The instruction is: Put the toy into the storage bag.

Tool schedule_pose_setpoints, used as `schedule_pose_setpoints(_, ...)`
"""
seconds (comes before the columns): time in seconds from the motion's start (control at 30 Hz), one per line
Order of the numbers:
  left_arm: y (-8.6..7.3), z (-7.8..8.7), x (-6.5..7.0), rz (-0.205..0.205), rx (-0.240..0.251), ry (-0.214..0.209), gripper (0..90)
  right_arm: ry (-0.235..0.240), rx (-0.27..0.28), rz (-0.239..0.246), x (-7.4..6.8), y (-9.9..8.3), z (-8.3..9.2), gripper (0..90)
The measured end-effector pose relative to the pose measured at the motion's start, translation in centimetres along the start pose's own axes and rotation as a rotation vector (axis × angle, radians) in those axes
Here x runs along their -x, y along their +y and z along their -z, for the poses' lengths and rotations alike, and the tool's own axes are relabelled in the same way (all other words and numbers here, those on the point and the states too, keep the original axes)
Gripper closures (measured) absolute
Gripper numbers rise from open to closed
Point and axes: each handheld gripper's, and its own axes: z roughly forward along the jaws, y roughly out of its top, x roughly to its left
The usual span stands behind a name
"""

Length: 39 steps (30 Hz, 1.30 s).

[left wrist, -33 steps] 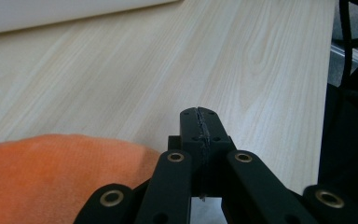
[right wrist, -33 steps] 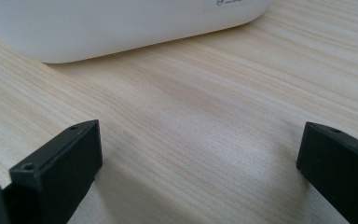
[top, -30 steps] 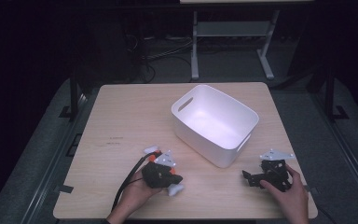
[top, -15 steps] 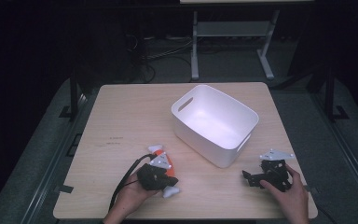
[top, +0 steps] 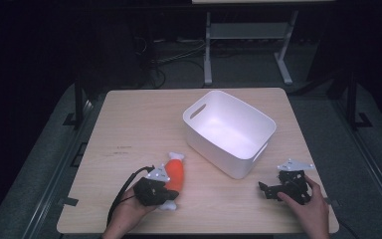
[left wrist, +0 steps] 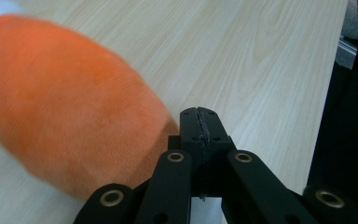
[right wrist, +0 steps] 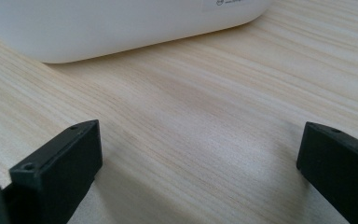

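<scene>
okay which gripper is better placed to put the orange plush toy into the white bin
Left. The left gripper sits shut against the orange plush toy, beside the white bin. The right gripper rests open on the table, far from the toy.

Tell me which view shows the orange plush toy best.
The high view: the whole orange plush toy lies on the table, white ends visible, beside the left gripper. The left gripper view shows a blurred orange patch of it next to the closed jaws. The right gripper view faces the white bin.
</scene>
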Motion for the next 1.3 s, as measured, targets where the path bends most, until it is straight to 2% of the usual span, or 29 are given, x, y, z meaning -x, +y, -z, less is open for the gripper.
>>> schedule_pose_setpoints(0.3,-1.1,0.8,-0.4,0.021,-0.001,0.026,89.7,0.000,0.000,0.000,0.0,0.0,0.0,0.0)
schedule_pose_setpoints(0.47,-1.8,1.5,-0.7,0.049,0.010,0.049,89.7,0.000,0.000,0.000,0.0,0.0,0.0,0.0)
schedule_pose_setpoints(0.57,-2.2,2.0,-1.2,0.051,0.010,0.062,89.7,0.000,0.000,0.000,0.0,0.0,0.0,0.0)
schedule_pose_setpoints(0.6,-2.4,2.3,-1.3,0.065,0.018,0.069,89.7,0.000,0.000,0.000,0.0,0.0,0.0,0.0)
schedule_pose_setpoints(0.73,-2.8,2.9,-1.9,0.077,0.019,0.093,89.7,0.000,0.000,0.000,0.0,0.0,0.0,0.0)
schedule_pose_setpoints(0.97,-2.8,3.2,-2.1,0.074,0.015,0.100,89.7,0.000,0.000,0.000,0.0,0.0,0.0,0.0)
schedule_pose_setpoints(1.0,-2.7,3.3,-2.1,0.077,0.027,0.097,89.6,0.000,0.000,0.000,0.0,0.0,0.0,0.0)
schedule_pose_setpoints(1.03,-2.6,3.4,-2.1,0.065,0.021,0.099,89.5,0.000,0.000,0.000,0.0,0.0,0.0,0.0)
schedule_pose_setpoints(1.1,-2.5,3.6,-2.1,0.060,0.025,0.103,87.7,0.000,0.000,0.000,0.0,0.0,0.0,0.0)
schedule_pose_setpoints(1.17,-2.1,3.9,-2.0,0.054,0.023,0.103,78.9,0.000,0.000,0.000,0.0,0.0,0.0,0.0)
schedule_pose_setpoints(1.23,-1.8,4.1,-2.0,0.052,0.018,0.098,76.2,0.000,0.000,0.000,0.0,0.0,0.0,0.0)
schedule_pose_setpoints(1.27,-1.4,4.1,-2.0,0.049,0.014,0.103,67.5,0.000,0.000,0.000,0.0,0.0,0.0,0.0)
schedule_pose_setpoints(1.3,-1.4,4.1,-2.0,0.049,0.014,0.103,63.5,0.000,0.000,0.000,0.0,0.0,0.0,0.0)
